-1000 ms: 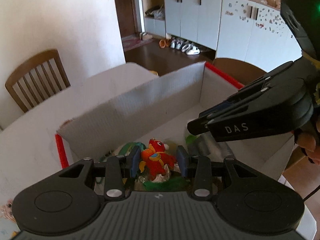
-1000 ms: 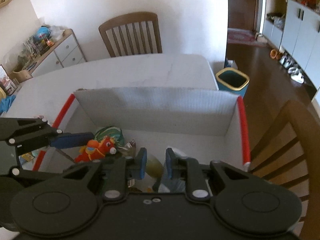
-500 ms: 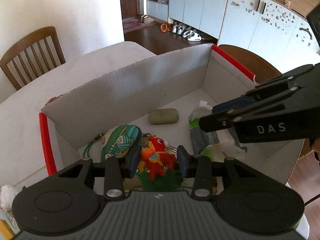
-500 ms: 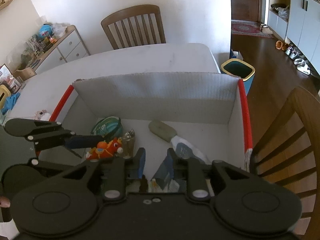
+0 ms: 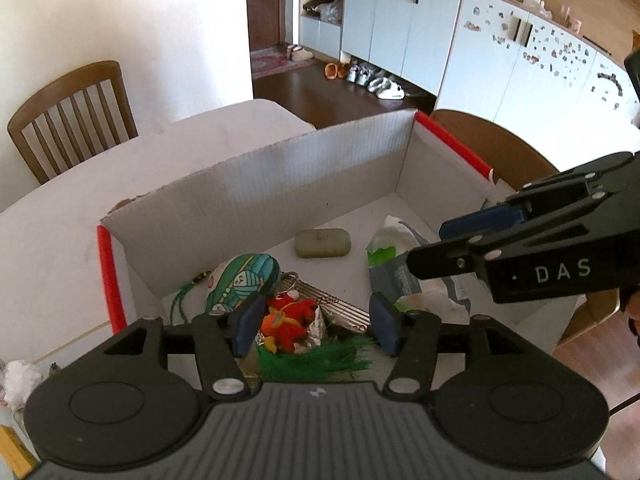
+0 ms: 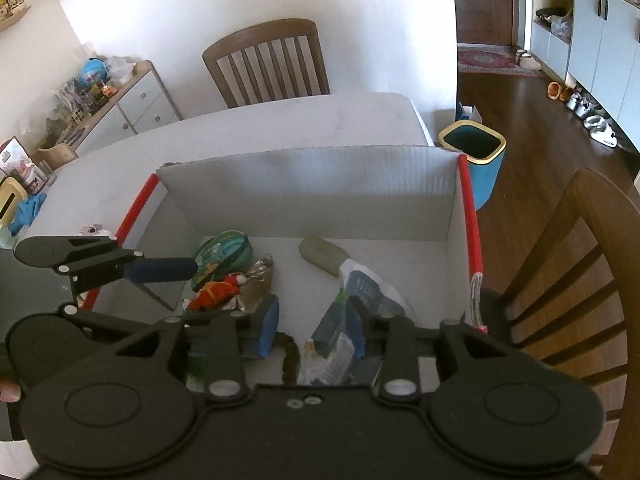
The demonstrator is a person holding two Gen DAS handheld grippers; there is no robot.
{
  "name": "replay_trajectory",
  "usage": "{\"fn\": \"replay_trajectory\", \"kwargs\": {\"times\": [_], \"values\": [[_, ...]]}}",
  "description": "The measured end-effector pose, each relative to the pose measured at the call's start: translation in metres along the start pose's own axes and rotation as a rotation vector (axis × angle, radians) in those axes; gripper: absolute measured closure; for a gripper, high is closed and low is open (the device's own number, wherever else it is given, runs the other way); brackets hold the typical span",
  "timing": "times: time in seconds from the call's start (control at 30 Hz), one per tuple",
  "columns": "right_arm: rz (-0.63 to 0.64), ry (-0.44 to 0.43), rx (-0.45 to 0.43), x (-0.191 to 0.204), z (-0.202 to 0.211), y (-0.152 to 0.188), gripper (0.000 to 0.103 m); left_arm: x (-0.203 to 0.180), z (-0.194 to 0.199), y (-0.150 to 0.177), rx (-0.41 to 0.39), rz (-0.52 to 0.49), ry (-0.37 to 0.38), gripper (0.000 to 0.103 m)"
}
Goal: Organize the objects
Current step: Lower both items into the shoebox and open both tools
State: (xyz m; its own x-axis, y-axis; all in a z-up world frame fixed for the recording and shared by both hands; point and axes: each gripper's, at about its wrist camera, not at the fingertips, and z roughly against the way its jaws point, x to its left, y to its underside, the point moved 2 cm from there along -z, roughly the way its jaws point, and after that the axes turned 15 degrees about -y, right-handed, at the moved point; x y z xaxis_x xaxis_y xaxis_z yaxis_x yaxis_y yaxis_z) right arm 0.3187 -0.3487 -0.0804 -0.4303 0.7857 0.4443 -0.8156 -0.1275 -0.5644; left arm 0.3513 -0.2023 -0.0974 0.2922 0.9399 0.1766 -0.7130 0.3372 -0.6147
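Observation:
A white cardboard box [image 5: 280,184] with red-taped corners stands on the table; it also shows in the right wrist view [image 6: 320,196]. Inside lie a red and orange plush toy [image 5: 290,318], a green patterned pouch [image 5: 240,282], a grey-green soap bar [image 5: 322,243], a plastic bag [image 5: 396,268] and green fuzzy stuff [image 5: 320,360]. My left gripper [image 5: 314,328] is open above the plush toy, holding nothing. My right gripper [image 6: 312,328] is open above the plastic bag [image 6: 368,288], holding nothing. The plush toy [image 6: 216,294] lies to its left.
Wooden chairs stand at the far side [image 6: 268,62] and at the right [image 6: 580,264] of the white table [image 6: 280,128]. A blue bin [image 6: 476,160] stands on the floor. A cluttered sideboard [image 6: 100,100] is at the left. Small items [image 6: 20,204] lie on the table's left.
Both grippers have risen and pulled back from the box, so more of its inside shows. The left gripper's jaws have opened wider; the plush toy now lies in the box.

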Motion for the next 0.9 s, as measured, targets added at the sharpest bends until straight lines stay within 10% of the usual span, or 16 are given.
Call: {"fn": "replay_trajectory", "kwargs": {"times": [0.9], "values": [[0.015,-0.016,-0.109,0.074,0.034,0.017,0.038,0.063,0.088,0.024,-0.135,0.117,0.026,0.036]]}}
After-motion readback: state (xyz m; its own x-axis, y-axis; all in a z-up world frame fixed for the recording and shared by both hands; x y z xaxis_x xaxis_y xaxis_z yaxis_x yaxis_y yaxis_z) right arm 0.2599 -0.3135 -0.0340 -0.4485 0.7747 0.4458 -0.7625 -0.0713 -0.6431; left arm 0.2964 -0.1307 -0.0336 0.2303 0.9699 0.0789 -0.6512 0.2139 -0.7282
